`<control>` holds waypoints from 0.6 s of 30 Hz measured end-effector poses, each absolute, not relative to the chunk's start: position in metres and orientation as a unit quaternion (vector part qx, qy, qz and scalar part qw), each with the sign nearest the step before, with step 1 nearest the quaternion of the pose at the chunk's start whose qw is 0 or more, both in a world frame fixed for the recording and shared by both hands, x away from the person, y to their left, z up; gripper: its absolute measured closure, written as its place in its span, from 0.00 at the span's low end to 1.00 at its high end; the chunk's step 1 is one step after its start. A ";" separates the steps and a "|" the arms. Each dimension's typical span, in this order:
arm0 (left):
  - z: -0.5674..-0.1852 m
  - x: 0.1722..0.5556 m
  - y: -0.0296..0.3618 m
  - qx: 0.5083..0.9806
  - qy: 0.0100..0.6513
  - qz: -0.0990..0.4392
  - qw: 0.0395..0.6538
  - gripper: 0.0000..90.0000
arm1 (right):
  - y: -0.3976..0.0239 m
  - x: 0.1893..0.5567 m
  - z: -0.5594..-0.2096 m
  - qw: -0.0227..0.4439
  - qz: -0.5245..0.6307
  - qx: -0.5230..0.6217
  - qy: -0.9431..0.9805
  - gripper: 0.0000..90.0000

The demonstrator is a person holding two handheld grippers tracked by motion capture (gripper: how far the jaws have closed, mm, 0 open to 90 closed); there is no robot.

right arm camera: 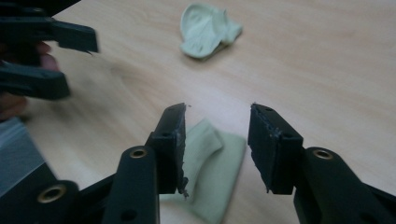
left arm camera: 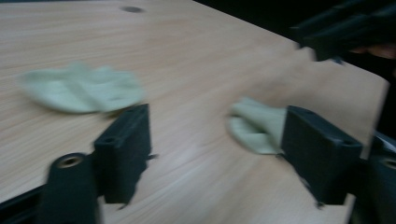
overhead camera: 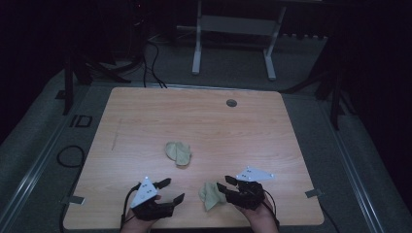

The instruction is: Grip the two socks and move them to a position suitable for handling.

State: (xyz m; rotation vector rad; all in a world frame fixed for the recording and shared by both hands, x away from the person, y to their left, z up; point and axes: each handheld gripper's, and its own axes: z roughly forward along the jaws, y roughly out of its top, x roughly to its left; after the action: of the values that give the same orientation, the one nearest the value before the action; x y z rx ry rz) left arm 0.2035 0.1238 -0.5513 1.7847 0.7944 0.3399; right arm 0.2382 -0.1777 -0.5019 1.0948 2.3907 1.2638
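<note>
— What's the right gripper [right arm camera: 217,142] doing?

— Its black jaws stand partly apart over the near pale green crumpled cloth [right arm camera: 212,175]. The cloth lies flat on the light wooden table [overhead camera: 204,121]; neither pad presses on it, so it holds nothing.

— And the left gripper [overhead camera: 172,190]?

— Left of that same cloth, well apart from it, jaws spread with only bare wood between them. It grips nothing.

— Is there another cloth?

— Yes, a second pale green crumpled cloth [overhead camera: 178,153] lies beyond the near cloth, toward the table's middle, untouched.

— Any writing?

— Past the table's left edge there are dark letters on the floor [overhead camera: 80,121]; they look like "ID", but I can't be sure.
</note>
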 end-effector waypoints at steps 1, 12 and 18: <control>-0.551 0.206 0.116 0.762 0.325 0.130 0.544 0.41 | -0.177 0.238 -0.505 0.100 0.429 0.374 0.816 0.63; -0.561 0.232 0.072 0.823 0.308 0.101 0.467 0.93 | -0.162 0.239 -0.539 0.055 0.389 0.370 0.842 0.59; -0.564 0.244 0.052 0.847 0.290 0.084 0.437 1.00 | -0.162 0.243 -0.547 0.047 0.375 0.372 0.848 0.59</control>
State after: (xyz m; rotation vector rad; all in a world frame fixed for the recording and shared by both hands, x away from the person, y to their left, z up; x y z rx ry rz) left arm 0.2436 0.0516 -0.5637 2.1082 0.7213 0.2093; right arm 0.2429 -0.1621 -0.5470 1.1333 2.5861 1.1448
